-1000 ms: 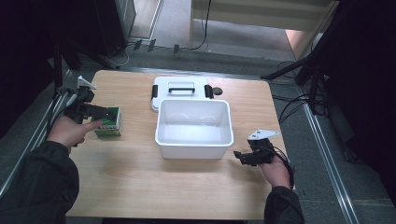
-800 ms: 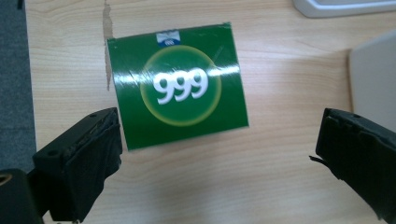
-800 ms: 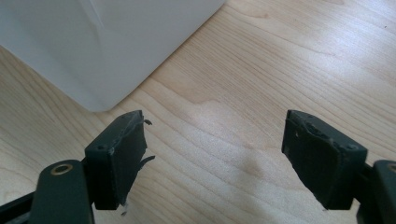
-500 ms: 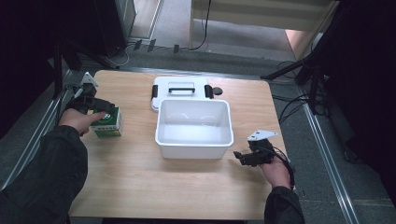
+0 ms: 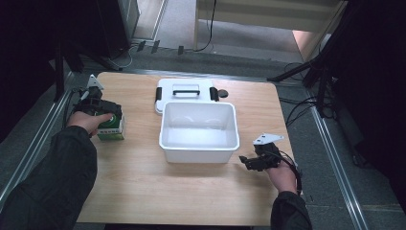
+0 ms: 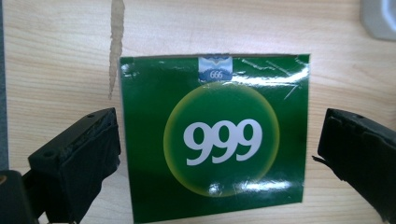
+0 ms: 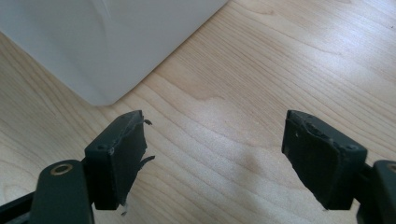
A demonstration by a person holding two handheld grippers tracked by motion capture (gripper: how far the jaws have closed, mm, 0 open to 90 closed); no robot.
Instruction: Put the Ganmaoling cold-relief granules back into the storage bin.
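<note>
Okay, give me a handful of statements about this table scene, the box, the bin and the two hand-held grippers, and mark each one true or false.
1. The green box reads 999. True.
2. The left hand-held gripper is clamped on the box. False: its jaws stand apart on either side.
3. The white bin holds the box. False: the box sits on the table left of it.
4. The right hand-held gripper is open over bare wood. True.
5. The lid lies behind the bin. True.
</note>
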